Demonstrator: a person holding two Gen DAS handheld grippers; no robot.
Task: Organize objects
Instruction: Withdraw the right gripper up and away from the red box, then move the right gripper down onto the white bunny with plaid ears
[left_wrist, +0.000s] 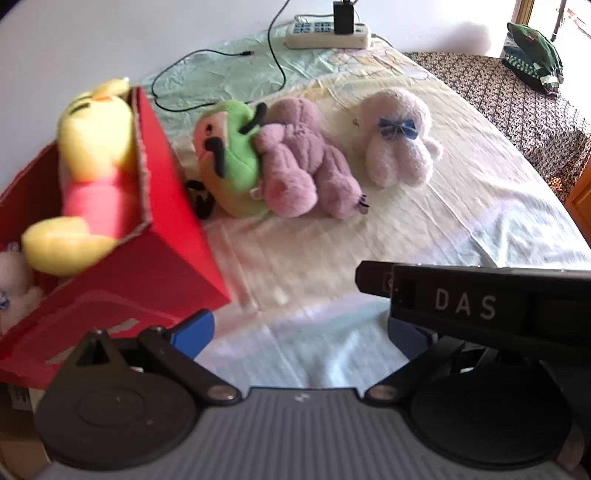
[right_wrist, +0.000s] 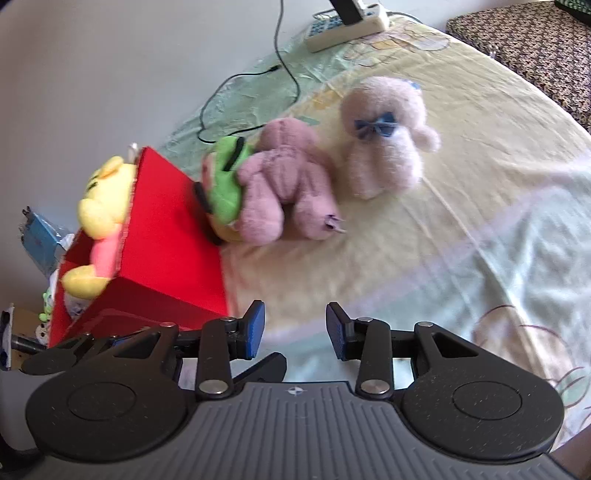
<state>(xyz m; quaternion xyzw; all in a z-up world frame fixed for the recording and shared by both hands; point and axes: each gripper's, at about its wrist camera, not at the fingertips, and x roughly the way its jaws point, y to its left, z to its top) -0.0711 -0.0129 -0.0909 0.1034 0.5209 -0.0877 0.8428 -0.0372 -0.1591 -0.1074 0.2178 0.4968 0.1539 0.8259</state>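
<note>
A red box (left_wrist: 162, 236) (right_wrist: 166, 236) stands at the bed's left edge. It holds a yellow plush in a pink top (left_wrist: 92, 158) (right_wrist: 103, 206) and a small white plush (left_wrist: 14, 284). Beside the box on the sheet lie a green plush (left_wrist: 236, 155) (right_wrist: 225, 184), a mauve plush (left_wrist: 306, 162) (right_wrist: 288, 184) leaning on it, and a white plush with a blue bow (left_wrist: 399, 140) (right_wrist: 388, 144) to their right. My left gripper (left_wrist: 301, 336) is open over bare sheet near the box's corner. My right gripper (right_wrist: 295, 332) is open too, holding nothing, a short way in front of the toys.
A white power strip (left_wrist: 328, 35) with a black charger and a black cable (left_wrist: 221, 55) lie at the head of the bed. A brown patterned cover (left_wrist: 517, 96) with folded green clothes (left_wrist: 535, 55) is on the right. A blue packet (right_wrist: 40, 240) sits left of the box.
</note>
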